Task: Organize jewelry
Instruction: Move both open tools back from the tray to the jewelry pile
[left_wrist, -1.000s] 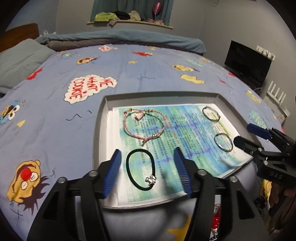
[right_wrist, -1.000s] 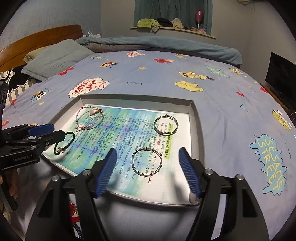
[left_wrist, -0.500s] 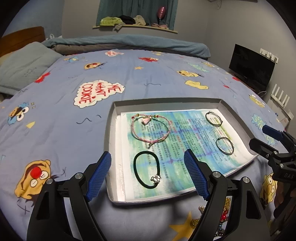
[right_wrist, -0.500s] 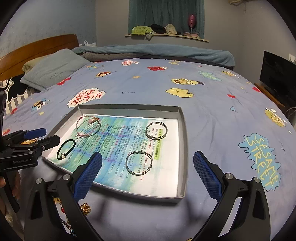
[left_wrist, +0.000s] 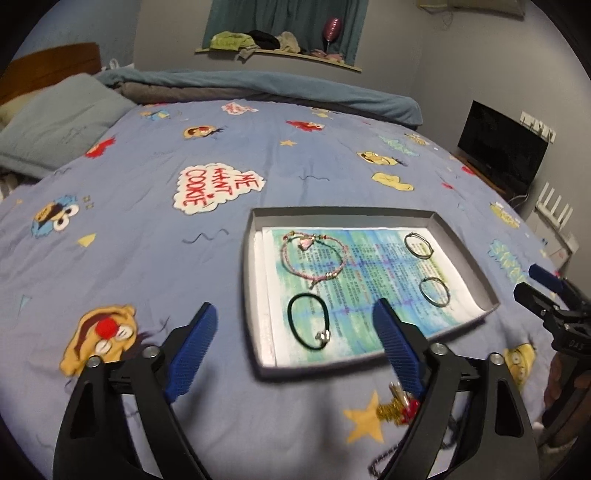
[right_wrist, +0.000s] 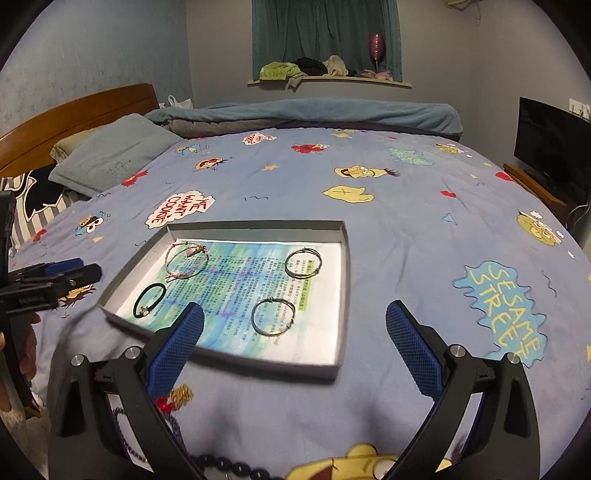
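Covering the whole scene is a blue bedspread (right_wrist: 406, 229) printed with cartoon figures, and it is bearing everything inspected. A pillow (right_wrist: 110, 158) is lying at the headboard end, and a dark screen (right_wrist: 550, 147) is standing off to the right.

Sitting on the bedspread is a shallow grey tray (right_wrist: 343, 280), lined with a printed sheet (right_wrist: 236, 291) in green and blue. Four pieces are lying on that sheet, well apart from one another: a pink bracelet (left_wrist: 314, 258) at the far left, a black hair tie (left_wrist: 308, 325) with a small charm at the near left, one metal bangle (right_wrist: 303, 263) at the far right and another metal bangle (right_wrist: 273, 316) at the near right.

The left gripper (left_wrist: 295, 347) is hanging over the tray's near left corner; its fingers are opening and nothing is lying between them. The right gripper (right_wrist: 291, 343) is hanging over the near right edge, fingers spread wide and gripping nothing.

More loose jewellery (left_wrist: 400, 406), gold, red and dark beads, is lying on the bedspread just in front of the tray.
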